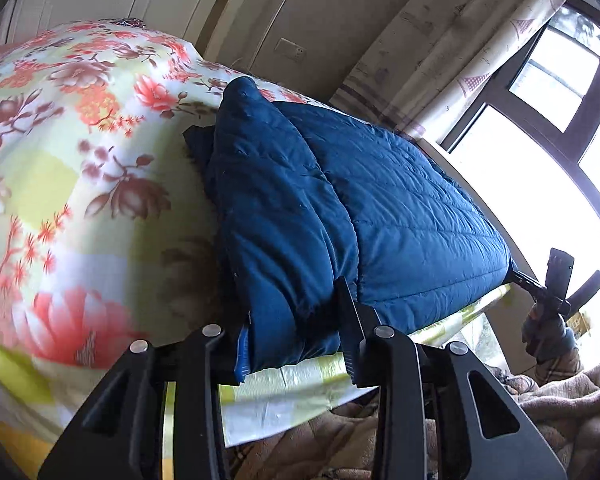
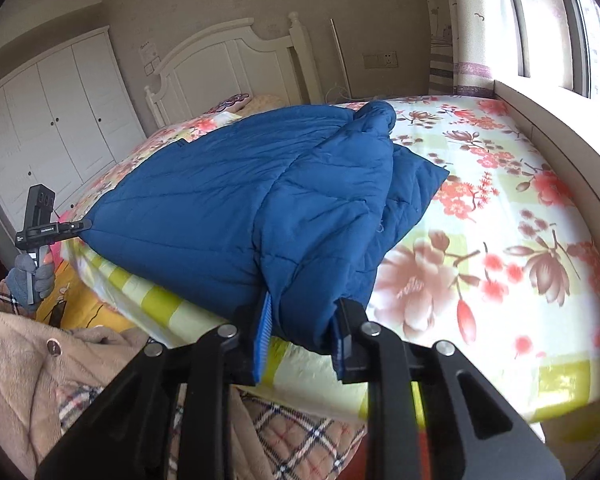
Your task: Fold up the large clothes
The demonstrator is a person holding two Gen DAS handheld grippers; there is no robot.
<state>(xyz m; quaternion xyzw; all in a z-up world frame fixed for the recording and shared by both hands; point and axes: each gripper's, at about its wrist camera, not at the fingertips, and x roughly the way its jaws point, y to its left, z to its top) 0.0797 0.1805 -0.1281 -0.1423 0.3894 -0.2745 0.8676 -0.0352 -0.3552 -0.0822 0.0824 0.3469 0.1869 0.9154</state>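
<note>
A large blue quilted jacket [image 1: 380, 200] lies on the bed with its sleeves folded over the body; it also shows in the right wrist view [image 2: 240, 208]. My left gripper [image 1: 296, 340] is shut on the jacket's near corner at the bed's edge. My right gripper [image 2: 302, 332] is shut on the jacket's other near corner. Each gripper shows in the other's view: the right gripper [image 1: 518, 276] at the jacket's far corner, the left gripper [image 2: 84, 226] likewise, held by a gloved hand.
The bed has a floral sheet [image 2: 500, 208] with a white headboard [image 2: 228, 64] and a window ledge [image 2: 560, 128] alongside. A curtain [image 1: 460, 48] hangs by the window. White wardrobes [image 2: 52, 128] stand at the left. A beige plaid robe [image 2: 40, 380] is below.
</note>
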